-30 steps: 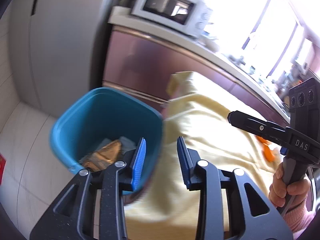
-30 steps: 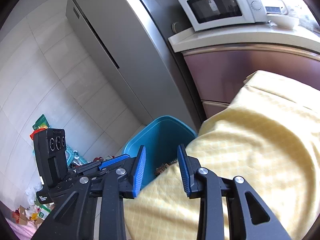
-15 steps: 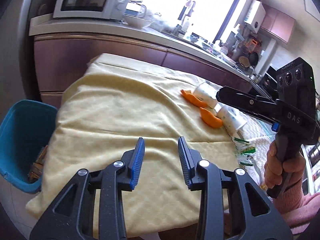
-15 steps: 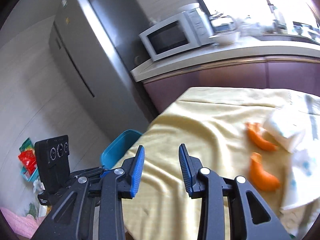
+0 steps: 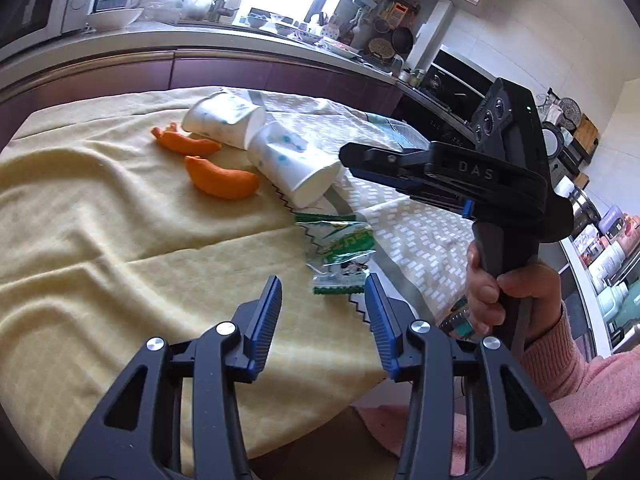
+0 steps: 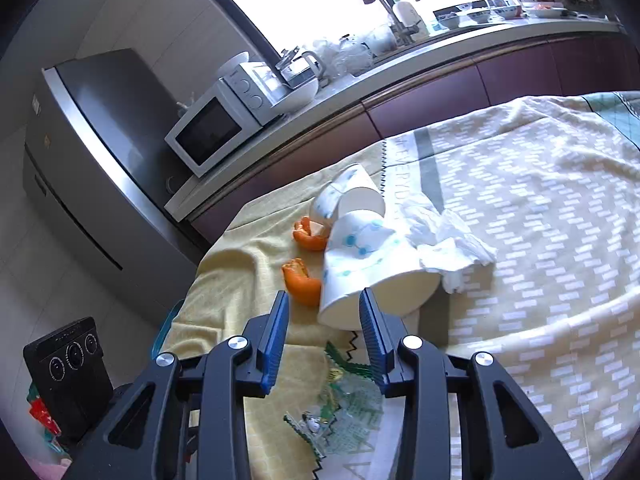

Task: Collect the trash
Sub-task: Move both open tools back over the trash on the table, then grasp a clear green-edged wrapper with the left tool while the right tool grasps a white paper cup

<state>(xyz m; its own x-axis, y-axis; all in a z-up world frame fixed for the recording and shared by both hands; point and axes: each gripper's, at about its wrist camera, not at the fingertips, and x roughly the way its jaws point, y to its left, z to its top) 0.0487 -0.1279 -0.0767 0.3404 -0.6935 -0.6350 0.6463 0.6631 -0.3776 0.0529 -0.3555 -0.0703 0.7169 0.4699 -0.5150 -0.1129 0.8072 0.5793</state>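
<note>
**Both grippers swung from the bin to the littered table**

Since a second ago both views have swept off the blue bin and the fridge side and onto the table's trash; the left view no longer shows the bin at all, and in the right view only a sliver of its blue rim [image 6: 167,326] shows past the table's left edge.

Landmark: the near paper cup [image 5: 294,168], lying on its side on the yellow cloth [image 5: 120,240], open mouth toward the cameras.

- Second paper cup [image 5: 224,124] lies just behind the near cup, touching it.
- Two pieces of orange peel [image 5: 222,178] lie just left of the near cup; the farther piece [image 5: 186,145] sits against the second cup.
- Green snack wrapper [image 5: 340,240] lies in front of the near cup, where the yellow cloth meets the patterned cloth [image 5: 420,240].
- Crumpled white tissue [image 6: 444,240] lies just right of the near cup, touching it.

Left gripper [image 5: 323,312]: jaws opening, moderately apart, nothing between them; tips hover just short of the wrapper's near end.

Right gripper [image 6: 324,322]: jaws moderately apart, empty; tips are lined up on the near cup's mouth, no contact visible. The left view shows it held by a hand [image 5: 508,300] in a pink sleeve [image 5: 580,380], right of the near cup.

Behind the cups: counter [image 6: 360,92], with a microwave [image 6: 216,128] at its left end.
</note>
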